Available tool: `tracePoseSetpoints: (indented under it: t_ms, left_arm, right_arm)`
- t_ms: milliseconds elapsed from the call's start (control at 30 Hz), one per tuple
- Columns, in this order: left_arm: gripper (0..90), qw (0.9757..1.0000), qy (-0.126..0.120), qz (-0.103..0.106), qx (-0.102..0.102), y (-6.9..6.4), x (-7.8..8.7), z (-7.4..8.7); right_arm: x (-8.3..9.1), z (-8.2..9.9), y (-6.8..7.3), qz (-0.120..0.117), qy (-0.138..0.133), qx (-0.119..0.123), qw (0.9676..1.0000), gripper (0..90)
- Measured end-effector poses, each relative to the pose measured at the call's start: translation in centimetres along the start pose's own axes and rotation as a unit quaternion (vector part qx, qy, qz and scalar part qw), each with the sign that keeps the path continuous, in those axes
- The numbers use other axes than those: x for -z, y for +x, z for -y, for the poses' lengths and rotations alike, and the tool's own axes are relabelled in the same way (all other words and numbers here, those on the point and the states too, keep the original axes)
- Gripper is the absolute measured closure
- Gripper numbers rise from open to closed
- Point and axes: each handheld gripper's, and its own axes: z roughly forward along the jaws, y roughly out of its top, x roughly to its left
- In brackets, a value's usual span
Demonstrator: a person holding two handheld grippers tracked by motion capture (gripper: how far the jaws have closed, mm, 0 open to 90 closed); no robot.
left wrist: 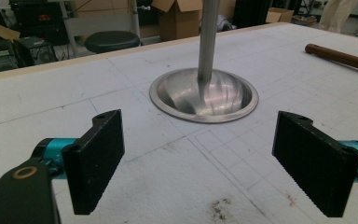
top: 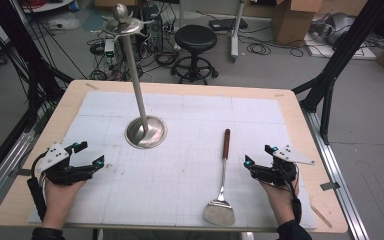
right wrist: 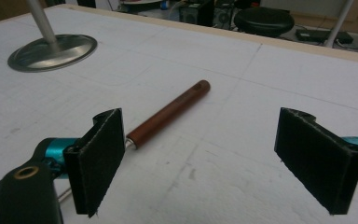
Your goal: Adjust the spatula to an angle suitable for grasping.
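Observation:
A metal stand has a round dished base on the white mat and a tall pole with a hook top. A spatula lies right of it, brown handle pointing away and steel blade near the front edge. My left gripper rests at the front left, open and holding nothing; its view faces the base past wide-set jaws. My right gripper is open just right of the spatula's shaft. In its view the handle lies ahead, beside the left jaw.
The white gridded mat covers most of the wooden table. Behind the table stand a black stool, cardboard boxes and loose cables on the floor. Black frame legs rise at both sides.

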Motion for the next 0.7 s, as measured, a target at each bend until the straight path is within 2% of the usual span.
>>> tracePoseSetpoints:
  t_ms: [267, 400, 500, 700]
  left_arm:
    - [17.3, 1.0000, -0.002, 0.001, -0.002, -0.1, 0.0, 0.0]
    - [17.3, 1.0000, -0.001, -0.002, 0.000, -0.1, 0.0, 0.0]
    - [17.3, 1.0000, -0.001, -0.002, -0.002, -0.1, 0.0, 0.0]
    - [17.3, 1.0000, -0.001, -0.001, -0.002, -0.1, 0.0, -0.1]
  right_arm:
    - [-1.9, -0.3, 3.1, -0.015, 0.041, -0.003, 0.9991, 15.8]
    - [-2.7, -0.3, 4.4, -0.018, 0.058, 0.003, 0.9982, 16.3]
    - [-3.2, -0.2, 5.1, -0.019, 0.076, -0.006, 0.9969, 16.9]
    - [-4.1, 0.3, 6.3, -0.018, 0.116, -0.004, 0.9931, 21.3]
